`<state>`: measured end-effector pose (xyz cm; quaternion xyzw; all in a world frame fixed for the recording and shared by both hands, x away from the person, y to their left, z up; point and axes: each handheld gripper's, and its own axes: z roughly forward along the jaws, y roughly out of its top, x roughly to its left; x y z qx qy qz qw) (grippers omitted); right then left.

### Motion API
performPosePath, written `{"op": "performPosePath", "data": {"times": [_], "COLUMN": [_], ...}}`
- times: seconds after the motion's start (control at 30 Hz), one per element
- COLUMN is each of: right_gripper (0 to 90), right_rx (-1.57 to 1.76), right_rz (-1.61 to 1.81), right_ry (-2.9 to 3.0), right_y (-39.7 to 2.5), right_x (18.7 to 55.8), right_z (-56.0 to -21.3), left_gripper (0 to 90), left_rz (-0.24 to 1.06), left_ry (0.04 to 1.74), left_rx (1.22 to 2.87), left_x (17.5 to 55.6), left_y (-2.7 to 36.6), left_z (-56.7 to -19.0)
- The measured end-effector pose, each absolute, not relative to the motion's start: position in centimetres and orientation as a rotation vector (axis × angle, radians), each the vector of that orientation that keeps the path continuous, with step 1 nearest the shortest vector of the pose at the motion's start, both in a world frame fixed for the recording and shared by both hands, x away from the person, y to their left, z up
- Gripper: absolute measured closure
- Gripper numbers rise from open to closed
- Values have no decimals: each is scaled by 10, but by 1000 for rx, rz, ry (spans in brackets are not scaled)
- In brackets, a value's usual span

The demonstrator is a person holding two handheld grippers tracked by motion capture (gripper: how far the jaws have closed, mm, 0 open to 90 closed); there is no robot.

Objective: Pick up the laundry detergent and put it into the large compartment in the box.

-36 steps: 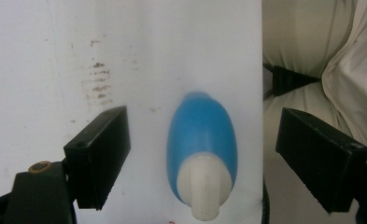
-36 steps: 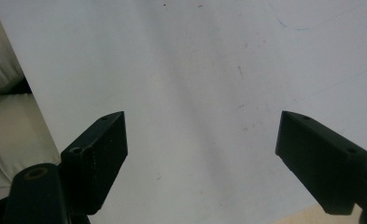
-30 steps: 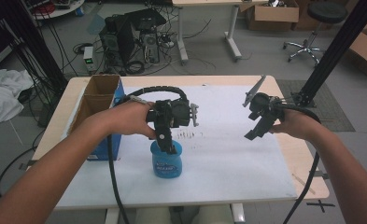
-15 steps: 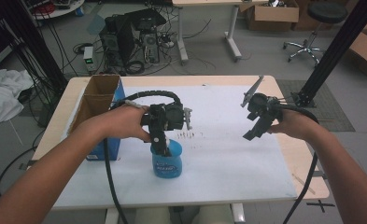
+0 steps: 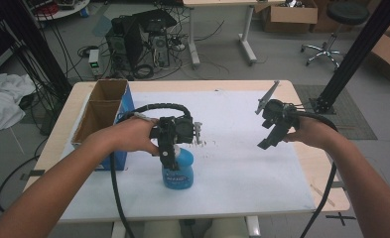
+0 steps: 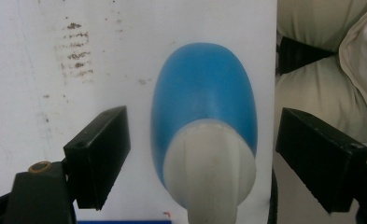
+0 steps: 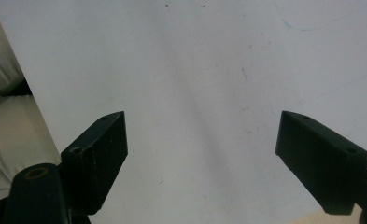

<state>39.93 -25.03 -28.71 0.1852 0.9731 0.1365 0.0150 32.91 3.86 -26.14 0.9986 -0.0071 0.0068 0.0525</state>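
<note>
Blue bottle [image 5: 178, 168]: stands upright on the white sheet, near the front edge of the desk, left of centre; pale cap on top.
Left gripper [image 5: 168, 157]: held straight above the bottle, pointing down; a hand [image 5: 133, 136] grips it from the left.
Left fingers [image 6: 98, 156]: spread wide, one on each side of the bottle's cap, neither touching it.
Left gripper view: looks down the bottle [image 6: 204, 116] from above, showing the white cap [image 6: 210, 165] and blue shoulder between the fingers; the high view hides the cap behind the gripper body. Also shows the person's pale-trousered legs past the desk edge.
Right gripper [image 5: 263, 145]: held in the air over the right half of the sheet, well apart from the bottle, tilted down.
Right fingers [image 7: 97, 154]: spread wide, holding nothing; bare white sheet between them.
Right gripper view: faint pen marks and specks on the sheet, which the high view does not resolve.
Desk [image 5: 316, 168]: light wood top, mostly covered by the white sheet [image 5: 242, 163]; a patch of dark smudges just beyond the bottle.
Cardboard box [image 5: 100, 116]: open, blue-sided, at the desk's left edge.
Room: grey floor; computer towers [image 5: 140, 39] with cables beyond the desk; white cloth at far left; office chair and cardboard boxes at far right.
</note>
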Motion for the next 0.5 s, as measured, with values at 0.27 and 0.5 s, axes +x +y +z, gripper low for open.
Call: {"op": "performPosePath", "data": {"times": [0.27,0.5], "right_gripper": [167,168], "right_rx": [572,567], "right_rz": [421,423], "right_ry": [3035,3037], "right_y": [-249,-246], "right_x": [401,401], "right_z": [-290,-290], "left_gripper": [184,185], "left_rz": [23,31], "left_ry": [-21,-23], "left_rx": [3059,3076], "left_x": [330,331], "left_y": [39,38], "left_z": [-270,-277]}}
